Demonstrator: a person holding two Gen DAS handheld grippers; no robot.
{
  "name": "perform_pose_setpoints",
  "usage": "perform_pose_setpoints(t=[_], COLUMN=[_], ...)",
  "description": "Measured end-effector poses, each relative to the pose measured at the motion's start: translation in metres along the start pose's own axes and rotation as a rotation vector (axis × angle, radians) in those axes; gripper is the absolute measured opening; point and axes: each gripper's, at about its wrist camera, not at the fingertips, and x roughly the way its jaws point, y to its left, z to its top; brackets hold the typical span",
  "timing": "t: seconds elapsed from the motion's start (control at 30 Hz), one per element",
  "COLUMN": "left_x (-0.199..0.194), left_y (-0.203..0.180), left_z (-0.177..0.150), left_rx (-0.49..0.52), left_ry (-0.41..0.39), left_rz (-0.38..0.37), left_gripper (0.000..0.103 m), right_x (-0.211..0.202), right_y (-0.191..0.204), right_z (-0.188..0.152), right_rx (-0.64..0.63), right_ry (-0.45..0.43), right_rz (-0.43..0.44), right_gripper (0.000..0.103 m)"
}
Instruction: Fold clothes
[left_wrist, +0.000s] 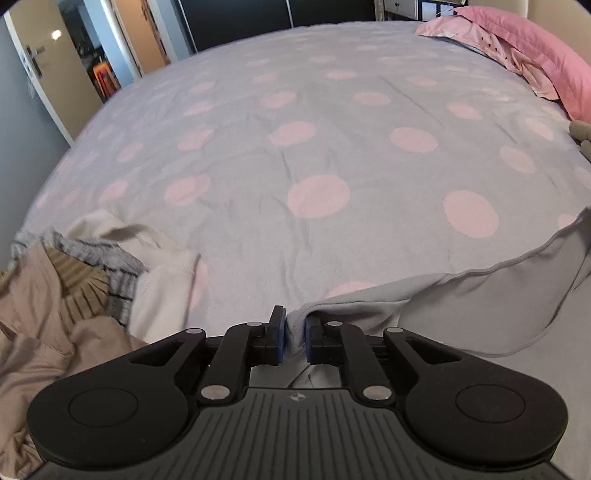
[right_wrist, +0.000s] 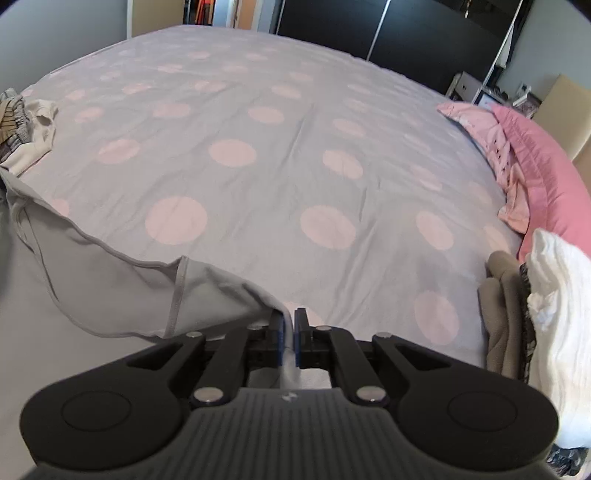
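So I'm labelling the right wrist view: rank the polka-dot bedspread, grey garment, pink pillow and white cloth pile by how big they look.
1. polka-dot bedspread
2. grey garment
3. pink pillow and white cloth pile: alike, and the pile is nearer, so unranked.

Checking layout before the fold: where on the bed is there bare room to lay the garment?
Free: the dotted cover from the grey garment to the far edge. Crowded: clothes pile beside the left gripper, pillows and stack at the right.
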Motion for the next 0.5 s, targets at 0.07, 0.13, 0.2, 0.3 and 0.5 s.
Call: perform_pose_setpoints(t=[0.07,0.13,0.2,0.3,0.5], left_x=[0.000,-0.005,-0.017,-0.040,-0.090], left_y=[0.003,0.005,0.007,0.013,0.019], left_z=[0.002,0.002,-0.002,-0.011,-0.042], left_rx=[-0.020,-0.027,-0.019,-0.019,0.004], left_ry=[0.006,-0.006,-0.038,-0.078,-0.155], left_rz=[-0.003,-0.001,-0.003,-0.035,-0.007], left_gripper=[0.021,0.034,0.041,0.042,0.042], right_x=[0.002,-0.003,-0.011,-0.032,-0.085], right_y=[-0.004,-0.012,-0.021,-0.034,-0.052], right_z=[0.001,0.000,0.000,-0.004,-0.034], right_rx=[0.039,0.094,0.140,0.198,0.270], right_ry=[0.018,0.014,0.002,-0.036,-0.101], right_rz=[0.018,0.023,0.037,0.040,0.028], right_gripper=[0.018,0.042,0.044,0.044,0.044])
